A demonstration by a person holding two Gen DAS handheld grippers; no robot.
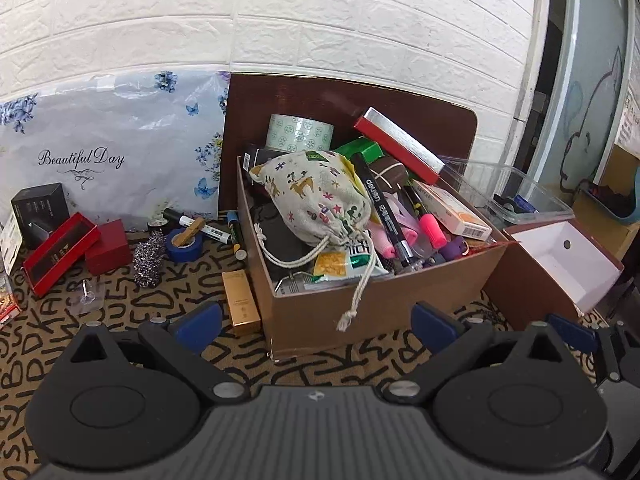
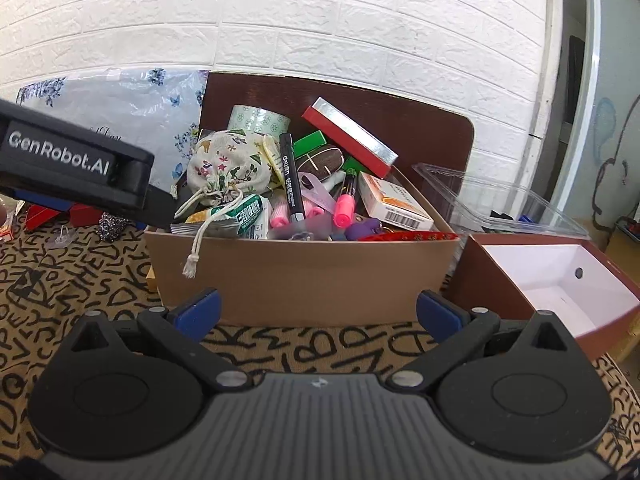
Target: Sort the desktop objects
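Nearest me, my left gripper stands with its blue-padded jaws spread wide and nothing between them, hanging over the tan tablecloth printed with black letters. My right gripper is the same: jaws fully apart, empty, just in front of the box wall.

Just beyond both sits the brown cardboard box, piled full. A cream drawstring cloth pouch with deer prints lies on top at its left, its cord hanging over the near wall. Right of the pouch I see a black marker pen, a pink highlighter and a white-and-orange carton with a barcode. At the far side of the box a roll of pale green patterned tape stands, with a red flat box with a silver edge tilted beside it.

Left of the box, on the cloth, lie a slim gold carton, touching the box wall, a blue tape roll and a red open case. To the right stands an open brown box with a white inside, and behind it a clear plastic tub. A white brick-pattern wall closes the far side.
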